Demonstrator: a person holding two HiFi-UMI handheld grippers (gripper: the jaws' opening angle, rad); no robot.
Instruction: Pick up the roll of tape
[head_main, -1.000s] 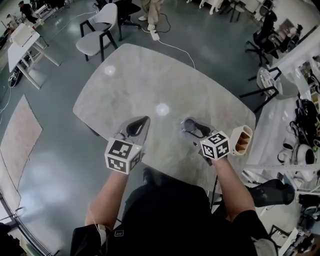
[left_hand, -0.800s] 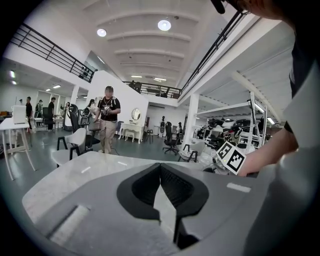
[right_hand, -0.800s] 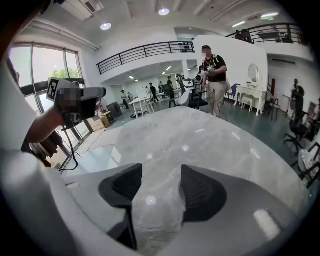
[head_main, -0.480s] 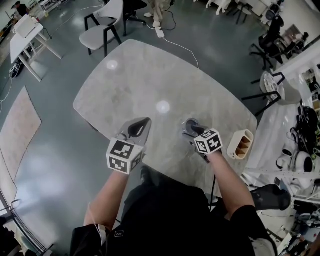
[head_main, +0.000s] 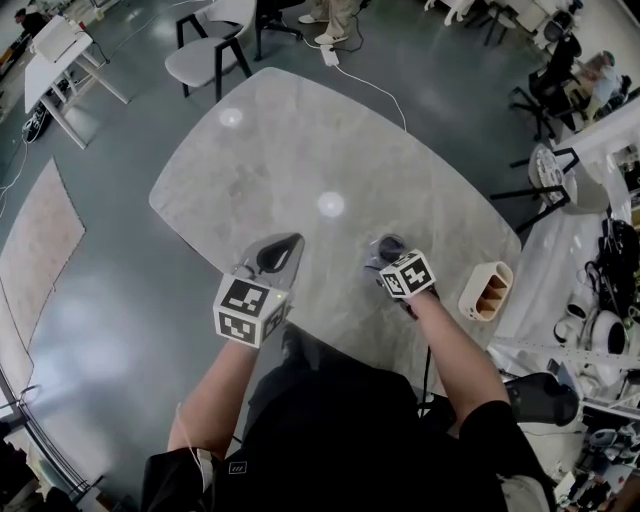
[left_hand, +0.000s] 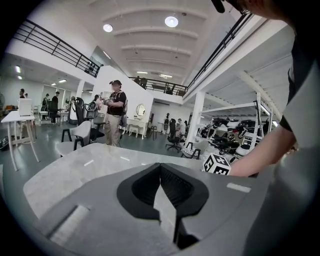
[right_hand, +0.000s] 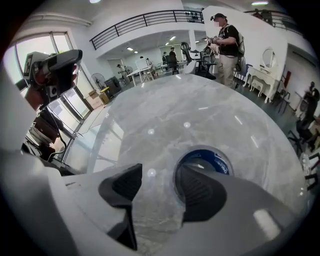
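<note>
The roll of tape (right_hand: 206, 161) lies flat on the grey marble table (head_main: 300, 150); it has a pale outer ring and a blue core. In the right gripper view my right gripper (right_hand: 160, 176) is open and low over the table. Its right jaw reaches over the roll's near rim and its left jaw stands over bare marble. In the head view the right gripper (head_main: 386, 248) covers most of the roll. My left gripper (head_main: 284, 248) hovers near the table's front edge, to the left. Its jaws meet at the tips with nothing between them (left_hand: 160, 167).
A beige slotted holder (head_main: 487, 289) sits by the table's right edge, close to my right arm. A grey chair (head_main: 205, 55) stands beyond the far end. A person (right_hand: 227, 37) stands past the table. Office chairs and cluttered benches (head_main: 600, 250) fill the right side.
My right gripper has shifted a little left and forward, away from the beige holder. The left gripper has stayed where it was.
</note>
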